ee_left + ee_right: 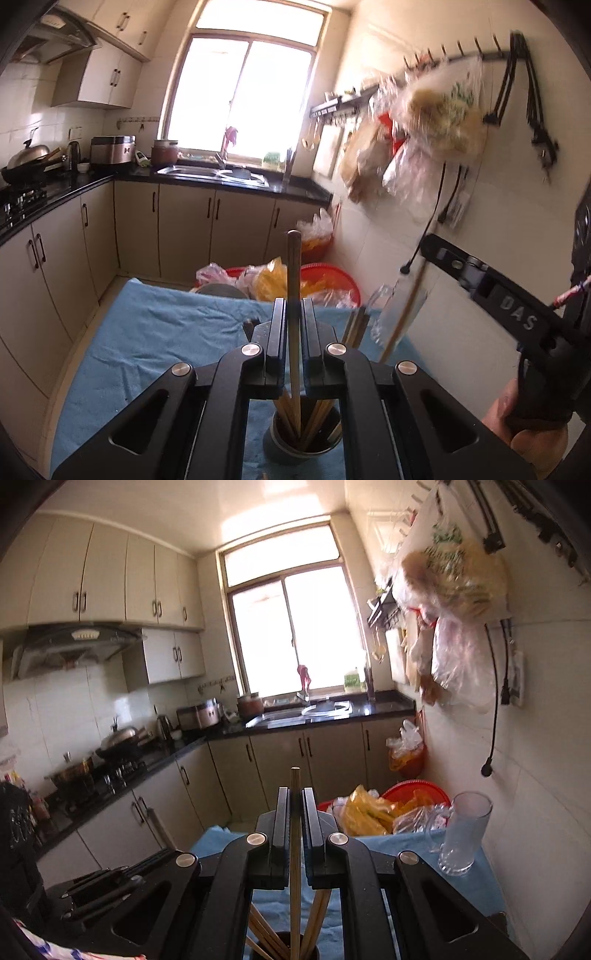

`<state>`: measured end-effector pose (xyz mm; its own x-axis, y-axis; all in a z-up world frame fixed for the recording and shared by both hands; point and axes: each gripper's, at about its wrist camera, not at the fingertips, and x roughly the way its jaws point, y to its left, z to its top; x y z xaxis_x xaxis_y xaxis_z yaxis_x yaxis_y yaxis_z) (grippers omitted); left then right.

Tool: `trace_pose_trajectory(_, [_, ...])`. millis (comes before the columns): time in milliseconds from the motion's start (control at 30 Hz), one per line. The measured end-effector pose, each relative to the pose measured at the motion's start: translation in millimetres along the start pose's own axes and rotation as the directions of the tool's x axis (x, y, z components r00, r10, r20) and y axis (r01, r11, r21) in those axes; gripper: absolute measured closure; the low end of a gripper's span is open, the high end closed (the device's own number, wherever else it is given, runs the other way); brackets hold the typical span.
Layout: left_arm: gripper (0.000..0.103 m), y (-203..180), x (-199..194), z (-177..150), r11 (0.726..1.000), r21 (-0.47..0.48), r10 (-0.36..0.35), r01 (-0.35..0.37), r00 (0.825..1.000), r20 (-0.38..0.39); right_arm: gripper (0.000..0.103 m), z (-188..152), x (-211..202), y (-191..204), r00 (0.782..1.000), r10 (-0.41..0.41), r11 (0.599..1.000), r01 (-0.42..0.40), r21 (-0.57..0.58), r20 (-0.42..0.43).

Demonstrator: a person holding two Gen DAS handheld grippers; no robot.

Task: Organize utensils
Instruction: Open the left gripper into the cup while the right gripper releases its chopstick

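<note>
My left gripper (294, 310) is shut on a dark brown chopstick (294, 266) that stands upright above a grey utensil cup (301, 441) holding several wooden chopsticks. My right gripper (294, 801) is shut on a light wooden chopstick (294, 849) whose lower end reaches into the same cup (284, 947). In the left wrist view the right gripper's fingers (443, 254) appear at the right, with its thin chopstick (404, 314) slanting down. A clear glass mug (463, 834) stands on the blue cloth (484, 878) at the right; it also shows in the left wrist view (399, 310).
A blue cloth (155, 332) covers the table. Red basins with plastic bags (317, 280) sit beyond its far edge. Black countertop with sink (218, 173) and stove (22, 199) runs along left and back. Bags hang on the right wall (428, 122).
</note>
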<state>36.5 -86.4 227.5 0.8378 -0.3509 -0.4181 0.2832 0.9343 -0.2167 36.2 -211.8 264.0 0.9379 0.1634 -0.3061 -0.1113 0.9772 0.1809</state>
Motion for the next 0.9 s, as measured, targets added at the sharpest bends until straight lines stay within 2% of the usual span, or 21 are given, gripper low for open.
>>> trace_pose_trajectory(167, [0.097, -2, 19, -18, 1.0, 0.024, -0.001, 0.003, 0.998, -0.055, 0.097, -22, 32, -6, 0.995, 0.035, 0.999, -0.032, 0.031, -0.088])
trace_pose_trajectory(400, [0.095, 8, 13, -25, 1.0, 0.003, 0.004, -0.004, 0.998, -0.066, 0.097, -32, 64, -14, 0.984, 0.066, 0.997, -0.057, 0.061, -0.164])
trace_pose_trajectory(500, [0.085, 11, -1, -26, 1.0, 0.004, 0.015, -0.015, 0.999, -0.05, 0.097, -32, 69, -16, 0.982, 0.066, 0.996, -0.055, 0.063, -0.177])
trace_pose_trajectory(633, [0.077, 17, -24, -28, 1.0, -0.009, 0.024, -0.024, 0.999, -0.021, 0.089, -29, 64, -18, 0.982, 0.065, 0.997, -0.056, 0.055, -0.177])
trace_pose_trajectory(667, [0.076, 19, -28, -28, 1.0, -0.013, 0.025, -0.025, 1.0, -0.017, 0.085, -28, 61, -18, 0.983, 0.063, 0.997, -0.054, 0.055, -0.173])
trace_pose_trajectory(833, [0.072, 25, -55, -25, 0.999, -0.045, 0.028, -0.027, 1.0, 0.012, 0.081, -22, 36, -22, 0.986, 0.058, 0.997, -0.048, 0.064, -0.158])
trace_pose_trajectory(900, [0.071, 26, -64, -25, 0.998, -0.048, 0.035, -0.034, 0.999, 0.022, 0.077, -21, 23, -25, 0.986, 0.061, 0.997, -0.052, 0.065, -0.155])
